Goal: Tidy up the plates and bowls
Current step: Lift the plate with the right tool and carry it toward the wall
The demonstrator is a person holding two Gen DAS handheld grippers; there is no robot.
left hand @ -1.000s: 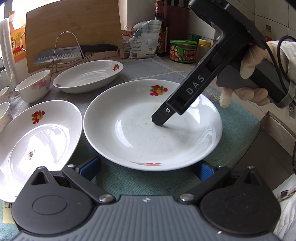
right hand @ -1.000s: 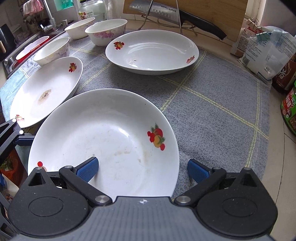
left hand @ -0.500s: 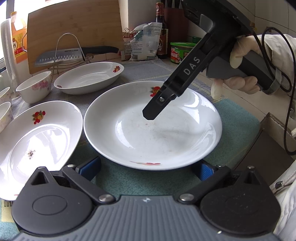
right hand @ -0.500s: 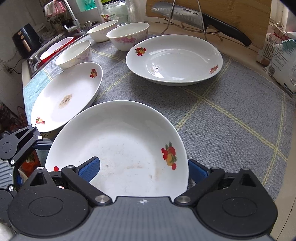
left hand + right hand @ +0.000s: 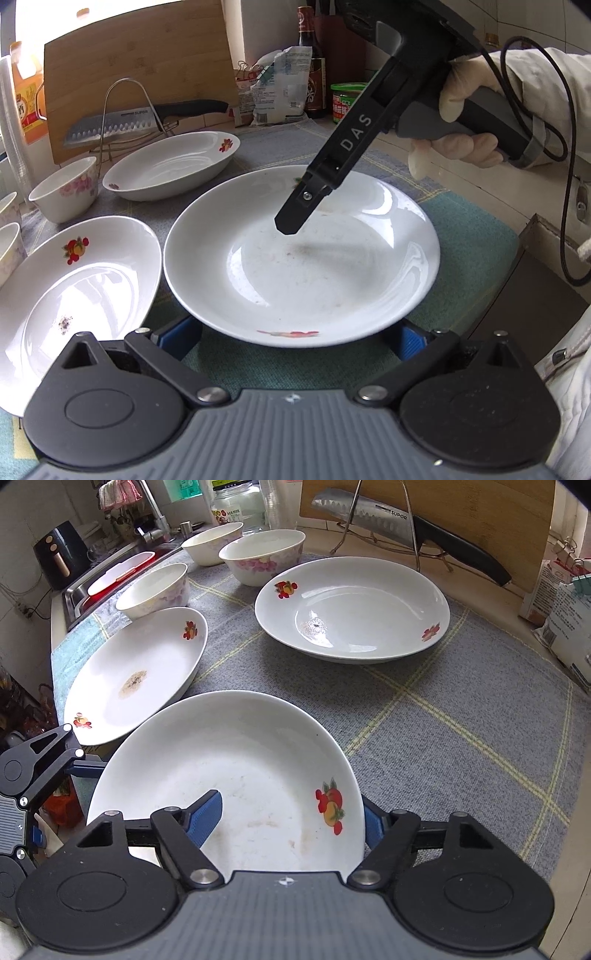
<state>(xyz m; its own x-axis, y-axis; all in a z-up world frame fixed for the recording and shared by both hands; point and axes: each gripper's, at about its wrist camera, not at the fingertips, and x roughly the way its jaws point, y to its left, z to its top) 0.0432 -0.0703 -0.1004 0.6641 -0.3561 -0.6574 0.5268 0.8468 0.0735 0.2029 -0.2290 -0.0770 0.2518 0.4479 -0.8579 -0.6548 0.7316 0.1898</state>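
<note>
Both tongs work at the nearest plate [image 5: 236, 760], which sits on the grey checked cloth [image 5: 443, 716] at the front of the counter. The right gripper [image 5: 291, 819] is closing: its left blue pad [image 5: 205, 814] lies inside the plate and the right one sits outside the rim near the fruit print. Whether the pads already press on the rim cannot be told, since the rim hides most of the right pad. The left gripper [image 5: 295, 334] stands wide apart, its blue fingers [image 5: 177, 334] either side of the plate's near edge and not touching it; the plate covers their tips.

Seen from the left wrist, the right tool slants steeply down over the plate, held in a gloved hand [image 5: 461, 125] with a pale sleeve cut off at the frame edge.

A second plate [image 5: 136, 675] lies just beside the first on the left, a third plate [image 5: 354, 609] farther back, and three bowls [image 5: 155, 590] stand behind. The sink area beyond is hard to make out.
</note>
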